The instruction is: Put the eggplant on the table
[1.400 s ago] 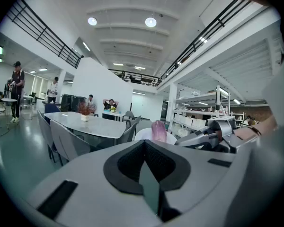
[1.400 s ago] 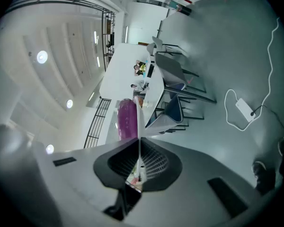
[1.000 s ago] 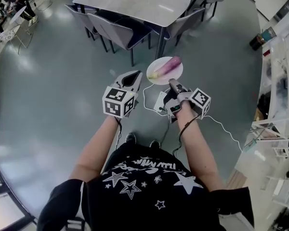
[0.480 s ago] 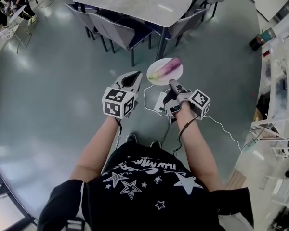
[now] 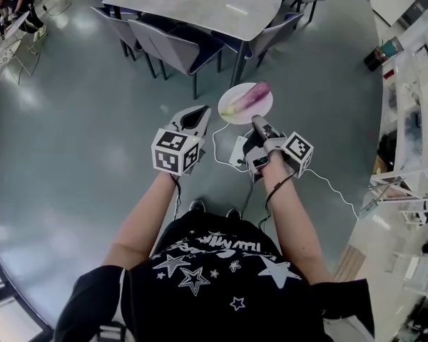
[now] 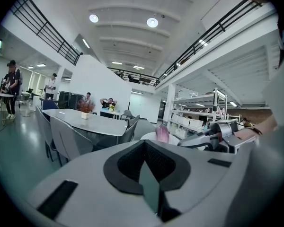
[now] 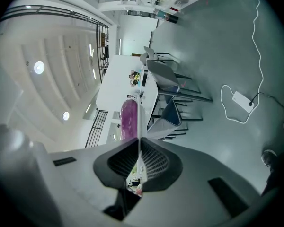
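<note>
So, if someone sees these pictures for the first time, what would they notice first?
Probably the purple eggplant lying on a white plate, which the right gripper holds by its rim above the grey floor. Next, the left gripper beside it, shut and empty, and the grey table with chairs just ahead.
</note>
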The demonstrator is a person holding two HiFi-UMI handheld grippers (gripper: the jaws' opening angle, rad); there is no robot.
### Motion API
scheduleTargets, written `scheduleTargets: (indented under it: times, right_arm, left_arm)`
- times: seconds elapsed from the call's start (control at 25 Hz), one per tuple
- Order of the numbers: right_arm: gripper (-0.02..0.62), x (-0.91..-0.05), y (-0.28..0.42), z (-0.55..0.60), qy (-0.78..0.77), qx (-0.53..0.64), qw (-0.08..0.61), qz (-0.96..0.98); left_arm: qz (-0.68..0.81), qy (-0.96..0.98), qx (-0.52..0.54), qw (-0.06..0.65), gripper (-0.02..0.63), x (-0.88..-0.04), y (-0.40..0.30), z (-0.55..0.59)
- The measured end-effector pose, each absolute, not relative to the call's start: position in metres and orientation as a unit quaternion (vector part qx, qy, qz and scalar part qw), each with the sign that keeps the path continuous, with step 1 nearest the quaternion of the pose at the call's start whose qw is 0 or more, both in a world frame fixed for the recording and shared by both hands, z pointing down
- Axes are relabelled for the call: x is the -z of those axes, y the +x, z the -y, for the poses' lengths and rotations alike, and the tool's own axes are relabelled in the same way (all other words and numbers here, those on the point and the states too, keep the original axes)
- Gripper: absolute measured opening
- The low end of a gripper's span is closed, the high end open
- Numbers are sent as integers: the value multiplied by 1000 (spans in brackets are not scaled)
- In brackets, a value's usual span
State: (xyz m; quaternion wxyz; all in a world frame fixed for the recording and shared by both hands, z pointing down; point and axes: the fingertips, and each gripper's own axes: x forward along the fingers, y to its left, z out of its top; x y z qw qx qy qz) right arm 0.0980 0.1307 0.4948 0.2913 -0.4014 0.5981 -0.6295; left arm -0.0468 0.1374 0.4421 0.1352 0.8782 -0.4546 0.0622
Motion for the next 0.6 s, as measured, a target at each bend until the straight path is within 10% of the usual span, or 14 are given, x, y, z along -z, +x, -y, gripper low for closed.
scheduleTargets:
  times: [0.6]
  right_arm:
    - [18,-501,97,-123,-393,621,281,-617]
  left_arm:
    - [454,878,-63,137,8,-456,-52,-128]
